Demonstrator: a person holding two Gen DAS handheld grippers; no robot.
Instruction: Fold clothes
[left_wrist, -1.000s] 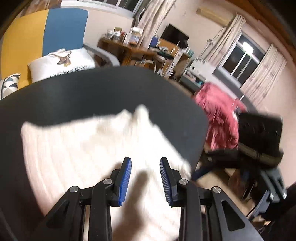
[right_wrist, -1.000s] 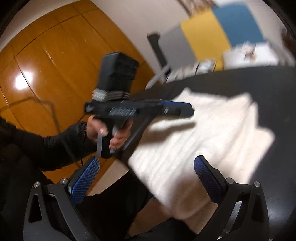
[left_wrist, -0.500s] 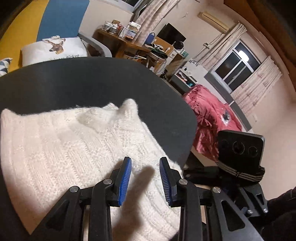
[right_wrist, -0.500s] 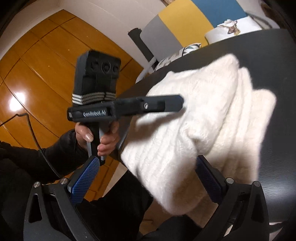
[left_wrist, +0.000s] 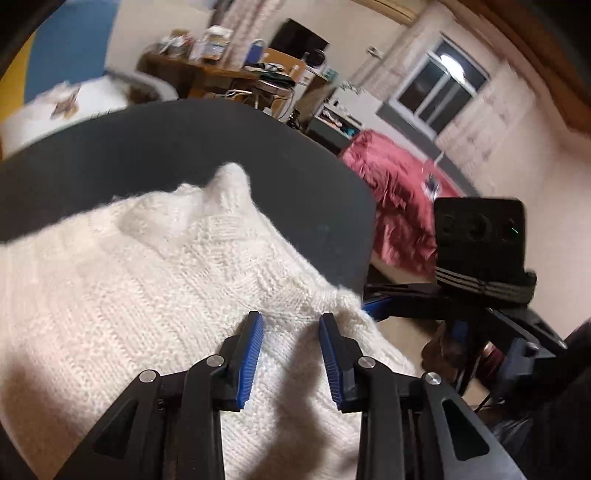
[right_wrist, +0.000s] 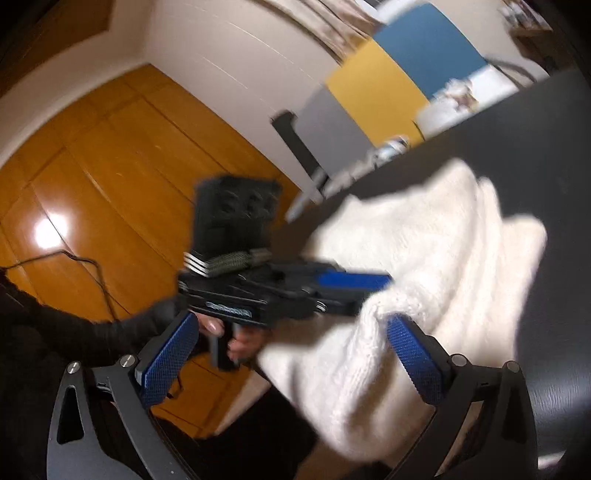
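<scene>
**Sweater at near edge of dark table, both grippers over its corner**

Sweater (left_wrist: 122, 295): white, chunky knit, lying bunched on the dark round table (left_wrist: 184, 147). It covers the near part of the surface and its near-right corner spills over the table edge. A small peak of knit stands up toward the middle of the table; the far half of the surface is bare.

Left gripper (left_wrist: 291, 325): angled down over the sweater near the table's near edge. Blue pads stand a moderate gap apart and are opening slightly. Knit lies under and between the fingers, but the pads do not press on it; nothing is pinched. In the right wrist view the left gripper shows side-on, tips at the sweater's folded edge, held by a hand (right_wrist: 229, 332) in a dark sleeve.

Right gripper (right_wrist: 291, 339): jaws spread wide. The right-hand pad (right_wrist: 413, 350) sits against or just beside the overhanging fold of the sweater; the left-hand pad (right_wrist: 166, 354) is off the cloth, over the wooden floor. No grip on the fabric.

Beyond the table's far edge: a white cushion (left_wrist: 66, 107), partly blurred. To the right, a red bedspread (left_wrist: 399, 192).
</scene>
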